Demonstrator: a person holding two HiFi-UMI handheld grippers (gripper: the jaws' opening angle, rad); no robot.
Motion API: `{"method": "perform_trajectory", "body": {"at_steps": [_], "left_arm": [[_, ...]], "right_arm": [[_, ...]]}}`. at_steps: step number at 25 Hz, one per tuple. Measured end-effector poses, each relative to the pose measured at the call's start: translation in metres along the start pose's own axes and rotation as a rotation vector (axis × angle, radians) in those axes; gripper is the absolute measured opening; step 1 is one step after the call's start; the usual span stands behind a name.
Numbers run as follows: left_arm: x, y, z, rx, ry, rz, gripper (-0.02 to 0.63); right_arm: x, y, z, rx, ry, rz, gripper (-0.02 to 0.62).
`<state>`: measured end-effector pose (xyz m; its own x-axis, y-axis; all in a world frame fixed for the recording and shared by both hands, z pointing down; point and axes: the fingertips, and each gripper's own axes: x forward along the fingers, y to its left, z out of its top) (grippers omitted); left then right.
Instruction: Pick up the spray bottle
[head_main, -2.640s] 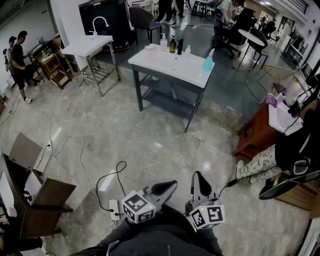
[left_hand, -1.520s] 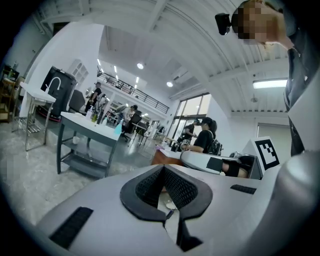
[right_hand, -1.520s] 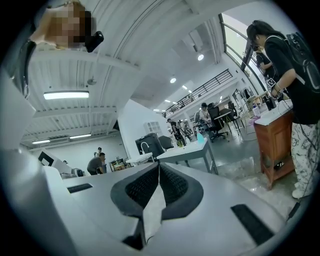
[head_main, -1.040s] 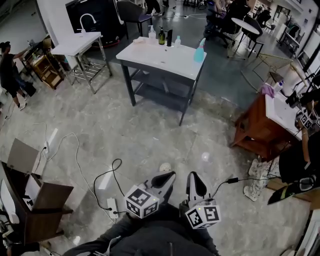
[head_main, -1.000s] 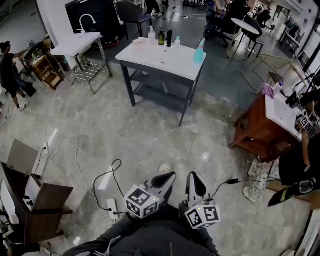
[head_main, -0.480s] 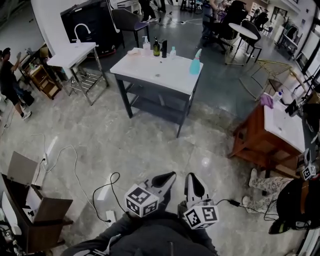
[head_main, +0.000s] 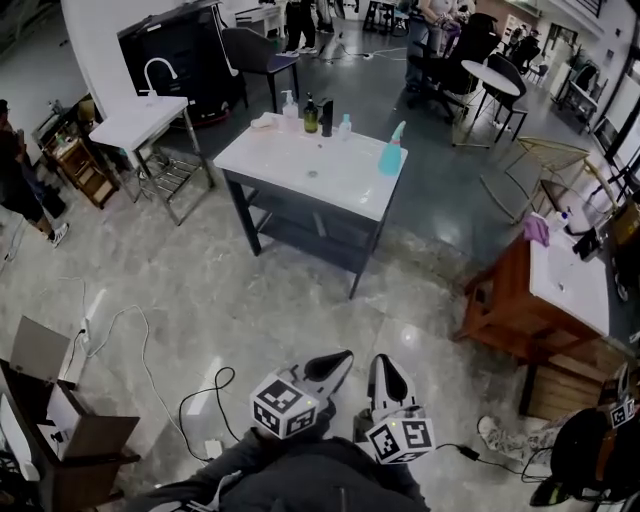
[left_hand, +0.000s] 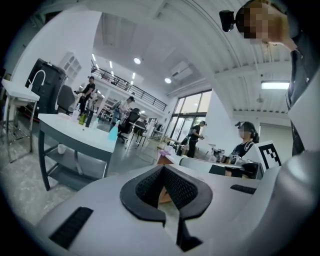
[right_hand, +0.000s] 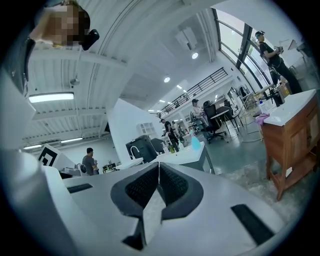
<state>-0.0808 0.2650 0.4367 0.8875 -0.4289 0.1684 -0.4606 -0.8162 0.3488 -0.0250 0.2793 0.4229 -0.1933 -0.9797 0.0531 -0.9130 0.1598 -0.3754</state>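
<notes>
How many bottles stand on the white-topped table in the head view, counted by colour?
Turquoise spray bottle: 1
Dark bottles: 2
Pale bottles: 2
Total: 5

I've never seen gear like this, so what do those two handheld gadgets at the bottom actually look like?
The left gripper and the right gripper both have light grey plastic bodies that taper to a beak with dark tips. Each carries a white cube printed with black square markers. Seen close up, the pads are black with a fine dimpled texture. The person wears dark clothing.
</notes>
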Motion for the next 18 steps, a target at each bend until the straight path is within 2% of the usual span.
{"method": "perform_trajectory", "body": {"at_steps": [12,18], "left_arm": [[0.037,0.061,0.021,-0.013,-0.012,0.035,0.008],[0.052,0.088,0.029,-0.015,-0.016,0.049,0.008]], "right_arm": [[0.073,-0.018,0.004,-0.030,0.031,0.038,0.011],[0.104,-0.030,0.002,-0.007,0.045,0.041,0.011]]}}
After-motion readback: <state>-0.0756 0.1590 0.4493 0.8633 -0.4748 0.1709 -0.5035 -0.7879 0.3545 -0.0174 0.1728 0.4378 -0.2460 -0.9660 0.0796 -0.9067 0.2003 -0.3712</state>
